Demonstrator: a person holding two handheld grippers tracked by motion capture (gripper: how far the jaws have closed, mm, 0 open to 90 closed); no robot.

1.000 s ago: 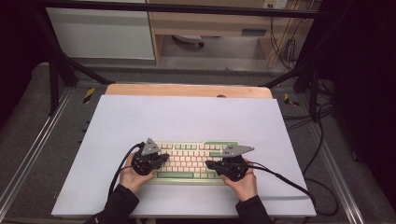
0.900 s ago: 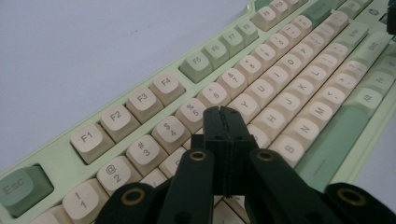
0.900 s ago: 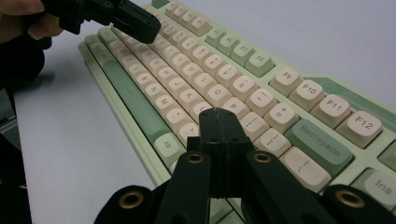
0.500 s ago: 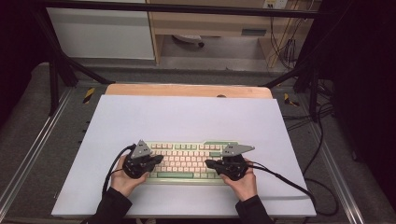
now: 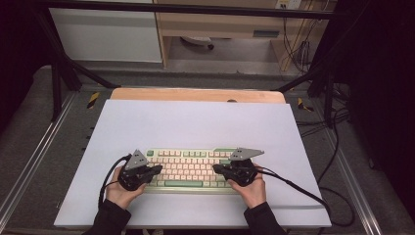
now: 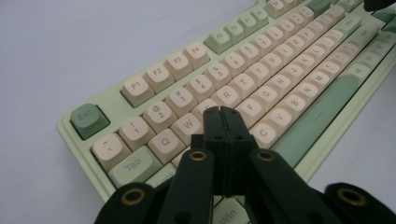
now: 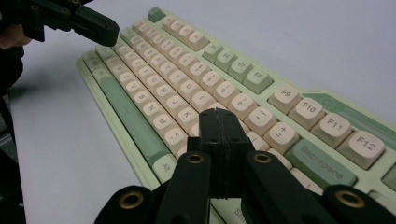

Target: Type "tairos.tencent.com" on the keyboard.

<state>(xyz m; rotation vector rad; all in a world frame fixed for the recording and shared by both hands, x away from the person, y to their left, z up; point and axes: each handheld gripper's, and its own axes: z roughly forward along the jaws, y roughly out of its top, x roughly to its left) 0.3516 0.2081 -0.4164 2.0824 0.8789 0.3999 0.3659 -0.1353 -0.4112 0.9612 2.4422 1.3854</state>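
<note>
A pale green keyboard (image 5: 188, 169) with cream and green keycaps lies near the front of the white table top. My left gripper (image 5: 157, 169) is shut and empty, its tips over the keyboard's left end. In the left gripper view the keyboard (image 6: 261, 74) runs off to the upper right, and the closed tips (image 6: 220, 111) hover just above the W, E and S keys. My right gripper (image 5: 216, 169) is shut too, over the right end; its tips (image 7: 218, 113) stand above the keys near L and P on the keyboard (image 7: 196, 88). The left gripper's jaws (image 7: 100, 25) appear at top left there.
The white sheet (image 5: 195, 122) covers a wooden table whose bare strip (image 5: 195, 94) shows at the back. Black cables (image 5: 293, 188) trail right from the right gripper and loop left of the left one. Metal frame rails (image 5: 29, 161) flank the table.
My left hand and gripper have slid a little to the left along the keyboard, from over the left keys toward its left end. The right gripper has stayed put.
</note>
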